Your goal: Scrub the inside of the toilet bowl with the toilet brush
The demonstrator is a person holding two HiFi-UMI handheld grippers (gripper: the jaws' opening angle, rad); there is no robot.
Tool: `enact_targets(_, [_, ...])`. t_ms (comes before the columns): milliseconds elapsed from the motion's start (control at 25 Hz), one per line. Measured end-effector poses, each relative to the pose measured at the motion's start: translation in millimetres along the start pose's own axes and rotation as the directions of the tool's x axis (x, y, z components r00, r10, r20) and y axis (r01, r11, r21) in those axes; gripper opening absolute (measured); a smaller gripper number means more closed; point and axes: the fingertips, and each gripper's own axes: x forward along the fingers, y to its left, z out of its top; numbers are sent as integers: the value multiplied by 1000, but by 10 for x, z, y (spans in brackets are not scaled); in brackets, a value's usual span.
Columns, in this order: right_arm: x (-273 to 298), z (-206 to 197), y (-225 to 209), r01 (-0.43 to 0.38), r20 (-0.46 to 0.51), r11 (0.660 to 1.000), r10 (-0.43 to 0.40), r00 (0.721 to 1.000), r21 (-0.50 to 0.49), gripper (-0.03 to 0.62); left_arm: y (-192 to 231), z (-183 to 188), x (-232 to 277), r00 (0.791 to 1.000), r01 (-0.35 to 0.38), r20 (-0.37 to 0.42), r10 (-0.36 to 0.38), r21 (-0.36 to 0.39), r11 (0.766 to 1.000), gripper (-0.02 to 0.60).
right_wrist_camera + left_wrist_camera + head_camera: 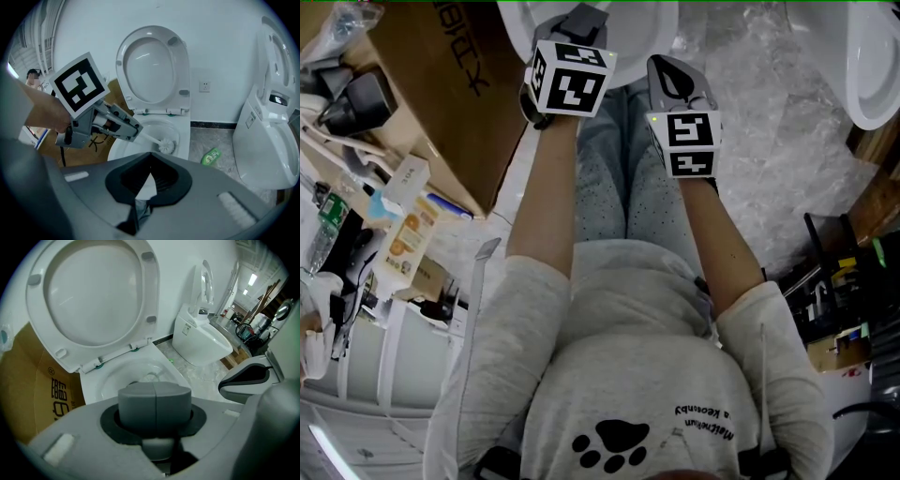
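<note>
Toilet brush [166,145] in left gripper [133,132], at bowl [184,137]

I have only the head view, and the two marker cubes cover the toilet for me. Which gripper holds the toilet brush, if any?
Observer: The left gripper. The right gripper view shows its jaws shut on the white handle of the toilet brush.
Operator: Where is the brush head?
Observer: Over the inside of the toilet bowl, near its right rim in that view. I cannot tell whether it touches the porcelain.
Operator: And the other gripper, is it holding something?
Observer: No. The right gripper has its jaws shut in its own view, with nothing between them.
</note>
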Motion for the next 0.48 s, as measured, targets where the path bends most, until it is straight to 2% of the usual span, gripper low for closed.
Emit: enact_targets(480, [-24, -84, 189, -9, -12, 1000, 9, 1000, -27, -2, -228, -349, -113, 998, 40, -51, -35, 102, 994, 154])
